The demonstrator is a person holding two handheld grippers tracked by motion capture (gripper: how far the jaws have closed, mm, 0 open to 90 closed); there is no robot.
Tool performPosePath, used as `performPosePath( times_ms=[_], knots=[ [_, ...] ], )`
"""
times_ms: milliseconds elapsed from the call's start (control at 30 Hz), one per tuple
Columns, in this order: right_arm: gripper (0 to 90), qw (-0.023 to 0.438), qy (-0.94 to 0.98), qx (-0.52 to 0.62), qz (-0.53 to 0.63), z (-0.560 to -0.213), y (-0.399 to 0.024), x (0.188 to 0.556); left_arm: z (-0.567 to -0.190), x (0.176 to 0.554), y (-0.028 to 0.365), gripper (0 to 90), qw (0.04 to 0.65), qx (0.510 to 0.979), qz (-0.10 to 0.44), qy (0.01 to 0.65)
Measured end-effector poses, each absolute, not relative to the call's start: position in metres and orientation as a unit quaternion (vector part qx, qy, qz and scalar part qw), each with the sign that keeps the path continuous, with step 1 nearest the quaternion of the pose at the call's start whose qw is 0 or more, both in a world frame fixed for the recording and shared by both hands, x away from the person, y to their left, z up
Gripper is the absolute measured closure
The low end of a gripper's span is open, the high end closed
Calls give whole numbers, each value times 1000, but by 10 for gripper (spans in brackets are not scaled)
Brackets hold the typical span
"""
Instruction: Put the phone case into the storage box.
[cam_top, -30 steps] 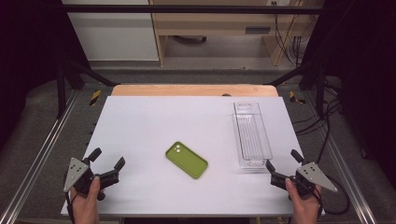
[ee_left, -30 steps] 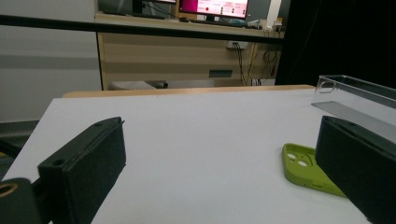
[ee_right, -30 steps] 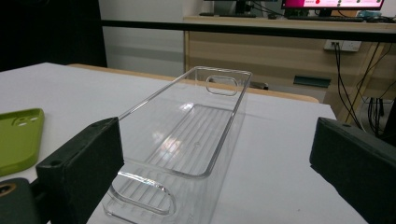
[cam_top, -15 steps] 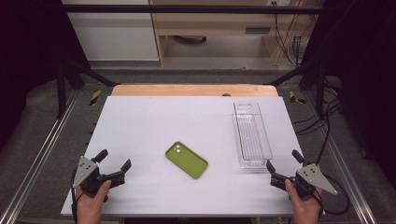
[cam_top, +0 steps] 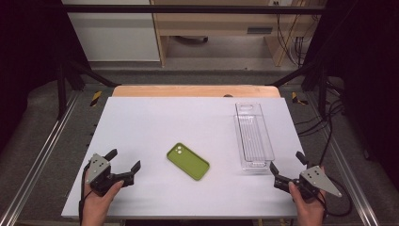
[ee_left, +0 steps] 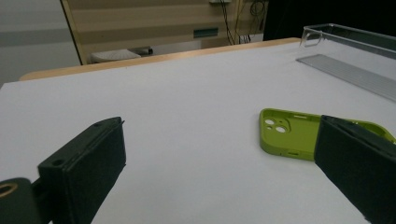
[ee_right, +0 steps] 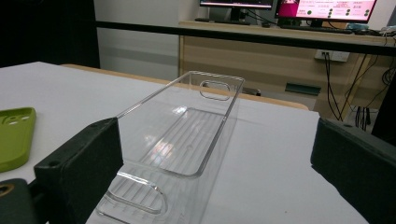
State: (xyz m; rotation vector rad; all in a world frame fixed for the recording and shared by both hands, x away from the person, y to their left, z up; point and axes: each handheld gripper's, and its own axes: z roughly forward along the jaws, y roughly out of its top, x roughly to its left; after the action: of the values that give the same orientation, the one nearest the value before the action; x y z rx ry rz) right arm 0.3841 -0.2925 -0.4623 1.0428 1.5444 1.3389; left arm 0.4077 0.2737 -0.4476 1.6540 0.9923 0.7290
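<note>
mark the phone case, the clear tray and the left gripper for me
phone case [cam_top: 188, 161], high view, middle of its green back.
clear tray [cam_top: 254, 136], high view, ribbed floor near the middle.
left gripper [cam_top: 124, 161], high view, midway between its two open fingers.

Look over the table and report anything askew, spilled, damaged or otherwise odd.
Nothing is spilled or visibly damaged. The green phone case lies diagonally on the white table, while the clear tray sits nearly square to the table's right edge. Both grippers are open and hold nothing.
</note>
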Motion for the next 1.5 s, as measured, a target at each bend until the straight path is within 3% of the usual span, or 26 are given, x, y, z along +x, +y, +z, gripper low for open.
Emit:
performPosePath(
  times_ms=[500,1033,1367,1500],
  knots=[
    [25,413,611,415,533,-461,-292,383,-441,413,253,24,484,729,282,393],
    [25,410,609,416,536,-460,-292,382,-425,448,215,42,432,791,250,354],
    [25,407,609,417,538,-461,-292,383,-426,468,196,164,412,811,237,340],
    [25,407,611,414,538,-461,-291,383,-426,472,191,268,408,815,237,337]
  ],
)
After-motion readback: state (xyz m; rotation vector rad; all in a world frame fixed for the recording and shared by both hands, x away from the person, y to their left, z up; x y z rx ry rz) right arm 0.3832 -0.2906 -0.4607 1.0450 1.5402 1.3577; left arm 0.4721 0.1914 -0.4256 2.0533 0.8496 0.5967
